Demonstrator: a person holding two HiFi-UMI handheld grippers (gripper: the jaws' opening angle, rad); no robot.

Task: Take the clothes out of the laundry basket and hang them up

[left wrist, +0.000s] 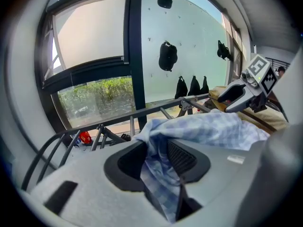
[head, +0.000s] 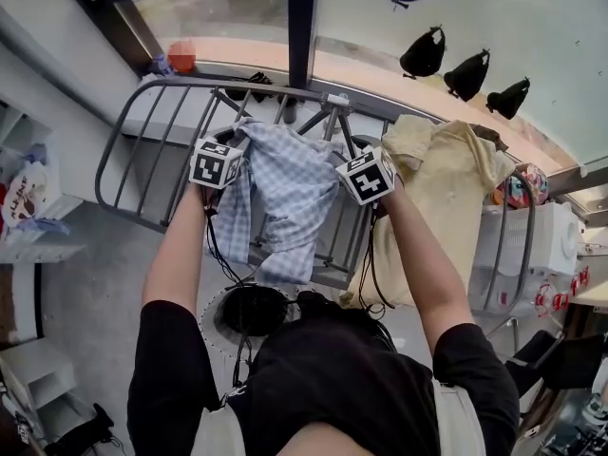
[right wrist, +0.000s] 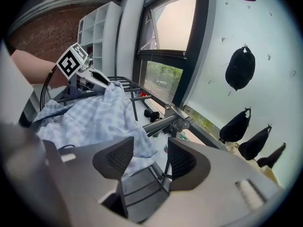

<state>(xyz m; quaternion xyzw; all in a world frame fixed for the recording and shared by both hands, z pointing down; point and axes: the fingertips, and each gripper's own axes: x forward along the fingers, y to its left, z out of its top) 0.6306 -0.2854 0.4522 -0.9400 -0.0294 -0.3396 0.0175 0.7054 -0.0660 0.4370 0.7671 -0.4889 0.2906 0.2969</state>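
Observation:
A blue checked shirt (head: 285,188) is draped over the bars of a grey metal drying rack (head: 142,131) by the window. My left gripper (head: 223,155) is at the shirt's left top edge. In the left gripper view (left wrist: 156,162) its jaws stand apart, with a fold of the shirt (left wrist: 208,129) lying loosely between them. My right gripper (head: 369,174) is at the shirt's right top edge. In the right gripper view (right wrist: 150,160) it is open with nothing between its fingers; the shirt (right wrist: 90,122) lies just beyond its left finger, beside a rack bar (right wrist: 161,124).
A pale yellow garment (head: 437,188) hangs on the rack to the right of the shirt. The laundry basket (head: 214,316) stands on the floor under the rack, close to the person. Black caps (head: 423,55) hang on the wall behind. White shelves (head: 28,207) stand at the left.

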